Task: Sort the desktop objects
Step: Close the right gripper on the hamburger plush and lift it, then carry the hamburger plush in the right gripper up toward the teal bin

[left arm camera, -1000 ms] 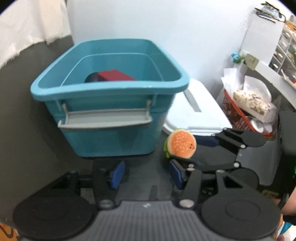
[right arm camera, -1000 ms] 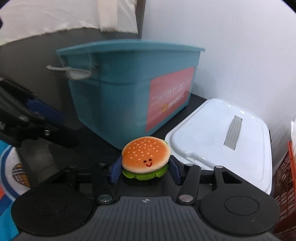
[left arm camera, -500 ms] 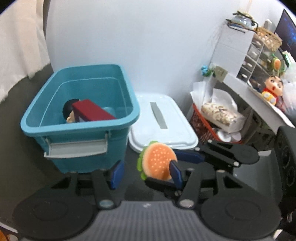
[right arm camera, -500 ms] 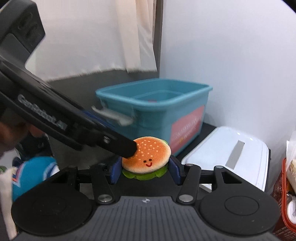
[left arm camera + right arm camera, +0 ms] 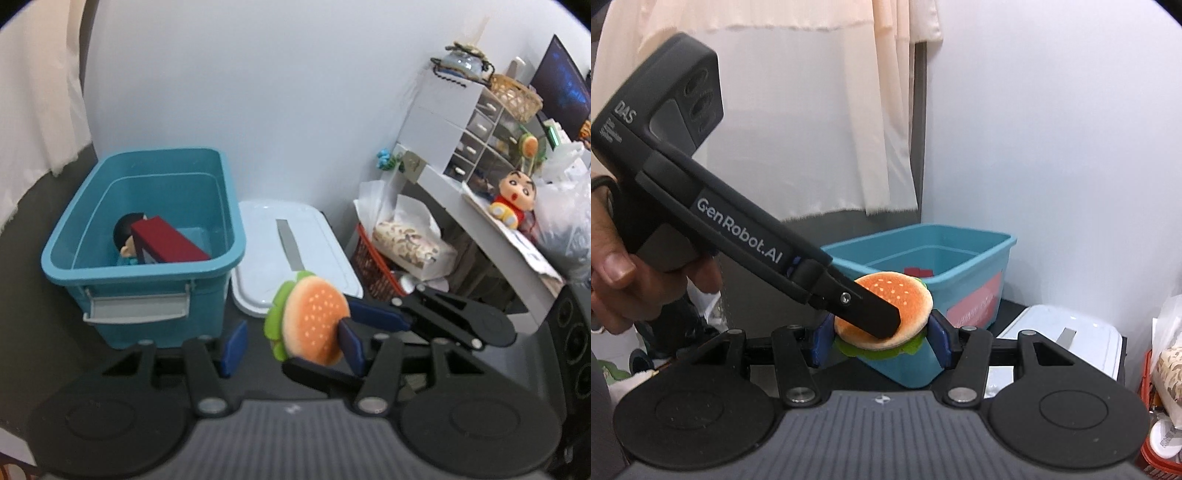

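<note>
Off to my right I see a white drawer unit with a woven basket on top, and a dark monitor behind it. A cartoon-boy plush sits on the white shelf. Below, a red wire basket holds a patterned tissue pack; a cream curtain hangs behind.

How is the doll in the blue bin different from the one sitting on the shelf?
The doll in the bin lies half hidden behind a red box, only its dark-haired head showing; the shelf doll sits in full view, wearing red. One is inside the teal bin, the other out in the open. Both have black hair.
</note>
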### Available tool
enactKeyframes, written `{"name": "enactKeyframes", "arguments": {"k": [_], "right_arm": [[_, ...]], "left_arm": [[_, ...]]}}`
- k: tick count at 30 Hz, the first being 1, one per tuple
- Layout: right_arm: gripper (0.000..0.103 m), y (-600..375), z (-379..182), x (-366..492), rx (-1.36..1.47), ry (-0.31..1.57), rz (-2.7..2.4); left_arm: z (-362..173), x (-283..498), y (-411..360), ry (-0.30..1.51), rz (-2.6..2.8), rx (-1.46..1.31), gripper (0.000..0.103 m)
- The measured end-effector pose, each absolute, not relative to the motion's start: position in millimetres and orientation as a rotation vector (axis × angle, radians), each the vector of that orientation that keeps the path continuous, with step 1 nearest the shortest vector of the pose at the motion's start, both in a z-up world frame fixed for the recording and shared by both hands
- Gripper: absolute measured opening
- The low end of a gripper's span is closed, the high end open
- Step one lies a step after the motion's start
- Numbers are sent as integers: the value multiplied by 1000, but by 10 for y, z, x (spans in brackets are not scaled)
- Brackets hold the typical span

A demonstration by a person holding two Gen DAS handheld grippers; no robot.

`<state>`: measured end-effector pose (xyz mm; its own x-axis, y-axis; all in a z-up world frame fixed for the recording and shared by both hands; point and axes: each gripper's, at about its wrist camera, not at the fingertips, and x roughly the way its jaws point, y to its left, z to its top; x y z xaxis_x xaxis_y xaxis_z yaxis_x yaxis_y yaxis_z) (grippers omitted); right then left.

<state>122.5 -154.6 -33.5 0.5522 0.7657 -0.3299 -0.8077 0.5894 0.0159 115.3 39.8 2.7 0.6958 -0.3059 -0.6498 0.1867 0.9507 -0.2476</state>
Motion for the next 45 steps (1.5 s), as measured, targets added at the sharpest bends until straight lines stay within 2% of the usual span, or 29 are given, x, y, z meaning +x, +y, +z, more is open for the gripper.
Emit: {"name": "enactKeyframes", "arguments": {"k": [3,9,13,35,45], "right_arm": [[57,-1587,-301,1211,-138,292,936],[57,-1661,-235,1178,-114,267,922],[59,-1708,-189,1163,-98,255,906],[71,-1822,-103,1108,-61,206,893],[72,-1828,-162,1166,-104,227,839]], "left_arm": [[52,1146,375,754,-289,-180,56],[149,1117,261,738,-323,-151,45],[223,1101,195,720,-326,-130,42],[604,1079,195,681,-258,-61,39],[803,1210,413,641,-195,-39,39]]}}
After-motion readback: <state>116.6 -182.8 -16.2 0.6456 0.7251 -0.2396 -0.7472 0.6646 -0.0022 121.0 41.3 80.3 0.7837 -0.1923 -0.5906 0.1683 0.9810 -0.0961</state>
